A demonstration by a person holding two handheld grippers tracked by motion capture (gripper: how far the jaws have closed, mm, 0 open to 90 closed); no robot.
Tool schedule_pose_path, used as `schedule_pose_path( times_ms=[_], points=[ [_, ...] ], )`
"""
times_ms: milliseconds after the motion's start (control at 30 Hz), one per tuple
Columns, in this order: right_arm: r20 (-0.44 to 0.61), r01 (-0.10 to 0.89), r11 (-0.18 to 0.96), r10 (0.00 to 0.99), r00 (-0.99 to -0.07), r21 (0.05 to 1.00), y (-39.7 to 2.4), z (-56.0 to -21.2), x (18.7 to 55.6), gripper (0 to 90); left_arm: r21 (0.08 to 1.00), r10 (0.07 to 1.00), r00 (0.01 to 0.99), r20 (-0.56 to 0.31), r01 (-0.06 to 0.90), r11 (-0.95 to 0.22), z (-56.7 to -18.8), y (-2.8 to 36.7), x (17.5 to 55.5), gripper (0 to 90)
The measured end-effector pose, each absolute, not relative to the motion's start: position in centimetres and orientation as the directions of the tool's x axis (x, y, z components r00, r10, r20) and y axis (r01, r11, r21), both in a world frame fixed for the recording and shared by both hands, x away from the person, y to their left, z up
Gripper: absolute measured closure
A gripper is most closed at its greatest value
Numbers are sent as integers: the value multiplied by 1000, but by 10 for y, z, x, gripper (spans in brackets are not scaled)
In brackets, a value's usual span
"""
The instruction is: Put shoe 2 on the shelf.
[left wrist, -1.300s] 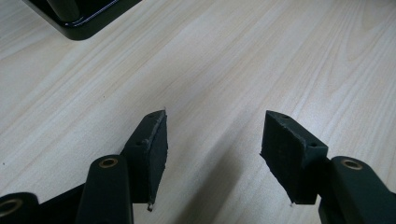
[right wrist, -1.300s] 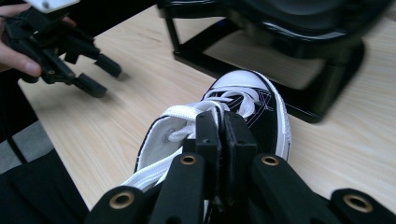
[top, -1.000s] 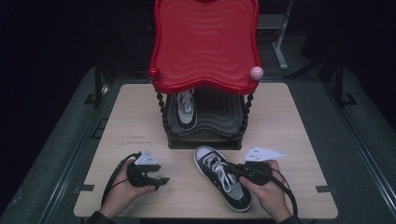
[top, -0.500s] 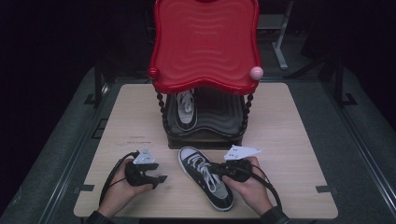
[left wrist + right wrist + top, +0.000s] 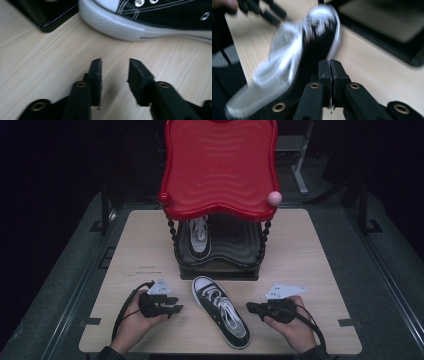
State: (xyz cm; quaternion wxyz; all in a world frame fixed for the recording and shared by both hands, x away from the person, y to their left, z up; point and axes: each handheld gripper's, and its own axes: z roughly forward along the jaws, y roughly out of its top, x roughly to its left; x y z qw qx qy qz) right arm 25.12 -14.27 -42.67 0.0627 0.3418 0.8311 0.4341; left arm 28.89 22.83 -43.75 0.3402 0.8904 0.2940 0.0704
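Fingers of your right gripper [image 5: 250,307] are clenched empty; your left gripper [image 5: 179,308] fingers, just closing partway, grasp nothing. Between both, the sneaker [image 5: 220,308] lies on the table [image 5: 320,270]. Next, probably, grasp it for the rack [image 5: 220,255].

High view: table [image 5: 320,250] lit evenly from above, surroundings near black. Red shelf top [image 5: 220,165] bright, soft sheen, no harsh glare; tier beneath in shadow. Left gripper view: wood sharp mid-frame, jaws near lens soft, short shadow under them. Right gripper view: sneaker [image 5: 294,57] smeared, likely motion blur; background stand [image 5: 387,30] defocused, jaws fairly crisp. Slight warm cast on wood.
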Motion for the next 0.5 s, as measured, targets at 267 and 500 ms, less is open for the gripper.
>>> schedule_pose_path(
  times_ms=[267,500],
  points=[
    [196,520,513,557,-807,682,-128,-448,250,897,624,522,850,-75,449,-640,-447,194,294,814],
    [204,513,527,536,-819,677,-125,-448,248,898,621,519,852,-67,443,-647,-449,183,300,811]
  ],
)
